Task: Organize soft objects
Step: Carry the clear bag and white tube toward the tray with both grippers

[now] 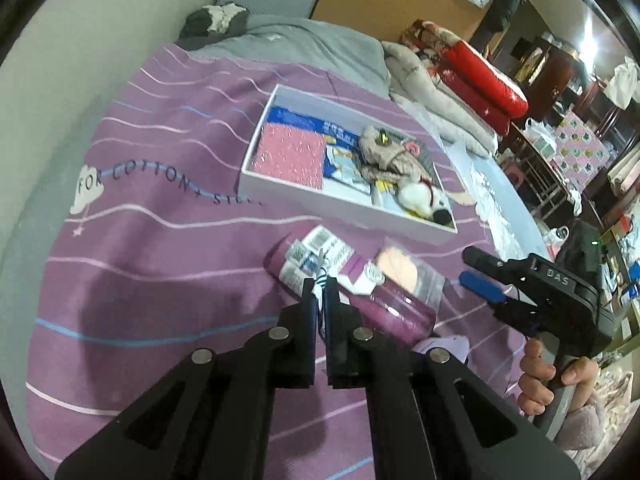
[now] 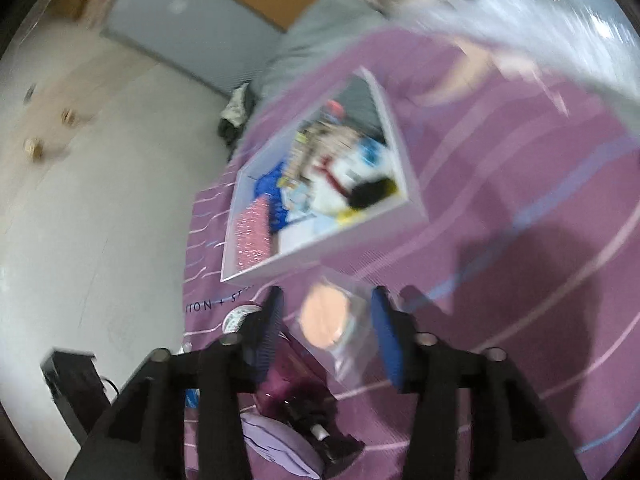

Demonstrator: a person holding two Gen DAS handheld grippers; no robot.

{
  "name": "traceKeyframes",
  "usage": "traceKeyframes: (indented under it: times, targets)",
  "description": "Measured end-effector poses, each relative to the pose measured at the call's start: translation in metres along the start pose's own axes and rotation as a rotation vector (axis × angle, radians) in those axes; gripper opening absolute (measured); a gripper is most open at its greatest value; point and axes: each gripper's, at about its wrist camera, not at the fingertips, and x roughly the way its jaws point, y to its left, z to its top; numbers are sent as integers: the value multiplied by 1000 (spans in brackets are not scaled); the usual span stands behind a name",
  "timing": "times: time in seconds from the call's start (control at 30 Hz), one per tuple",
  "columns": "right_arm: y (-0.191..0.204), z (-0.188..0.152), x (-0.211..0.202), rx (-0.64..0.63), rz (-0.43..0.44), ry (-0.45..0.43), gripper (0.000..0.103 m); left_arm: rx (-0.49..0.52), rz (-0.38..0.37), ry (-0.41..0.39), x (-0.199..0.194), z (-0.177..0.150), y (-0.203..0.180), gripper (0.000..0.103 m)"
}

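A white box (image 1: 280, 197) lies on the purple bedspread and holds a pink packet (image 1: 290, 156), blue packets and a plush toy (image 1: 396, 164). It also shows blurred in the right wrist view (image 2: 320, 250). In front of it lie a purple packaged roll (image 1: 396, 310) and a clear bag with a peach puff (image 1: 400, 270). My left gripper (image 1: 319, 286) is shut on a small black-and-white striped item (image 1: 320, 280) over the roll. My right gripper (image 2: 326, 326) is open, its jaws either side of the peach puff bag (image 2: 324, 318); it also shows in the left wrist view (image 1: 482, 276).
A grey duvet (image 1: 312, 40) and folded red and beige quilts (image 1: 460, 76) lie at the bed's far end. A lilac item (image 2: 276, 438) lies beside the purple roll (image 2: 296, 380). Cluttered furniture stands to the right of the bed (image 1: 580, 148). A pale floor (image 2: 100, 220) lies left.
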Motion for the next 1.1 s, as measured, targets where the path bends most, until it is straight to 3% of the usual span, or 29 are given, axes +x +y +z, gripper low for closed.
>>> traceKeyframes:
  times: [0.1,0.3,0.37,0.43,0.7,1.1]
  targets:
    - [-23,-6,11,86,-12,50,47,11,7,12,4,-3,-2,5]
    - [-36,-13,33,157,93,119,27,26,36,35,11,-4,-8,5]
    - [-33,-15,43,161,113,141,7,31,51,36,12,-5,-9,5]
    - [-31,-20,56,157,101,161,1,34,62,38,12,-5,-10,5]
    - [-17,-17,42,100,159,98,0,27,68,32,11,-1,-8,5]
    - [40,30,1,12,275,2,0,40,51,-19,7,31,-10,5]
